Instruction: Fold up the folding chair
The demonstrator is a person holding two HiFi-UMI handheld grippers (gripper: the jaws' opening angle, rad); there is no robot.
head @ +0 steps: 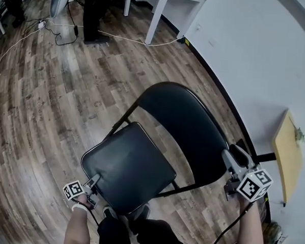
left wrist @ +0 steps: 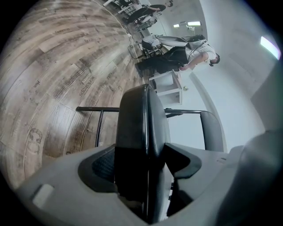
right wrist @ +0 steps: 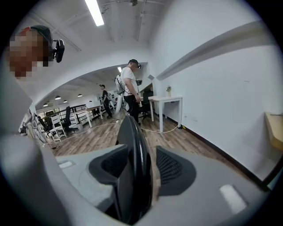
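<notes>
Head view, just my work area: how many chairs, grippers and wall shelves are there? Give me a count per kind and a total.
folding chair: 1
grippers: 2 (left gripper, right gripper)
wooden shelf on the wall: 1
Total: 4

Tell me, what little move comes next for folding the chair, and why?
Probably squeeze the right fingers shut on the backrest: its edge sits between them with a sliver of gap, while the left gripper clamps the seat.
</notes>
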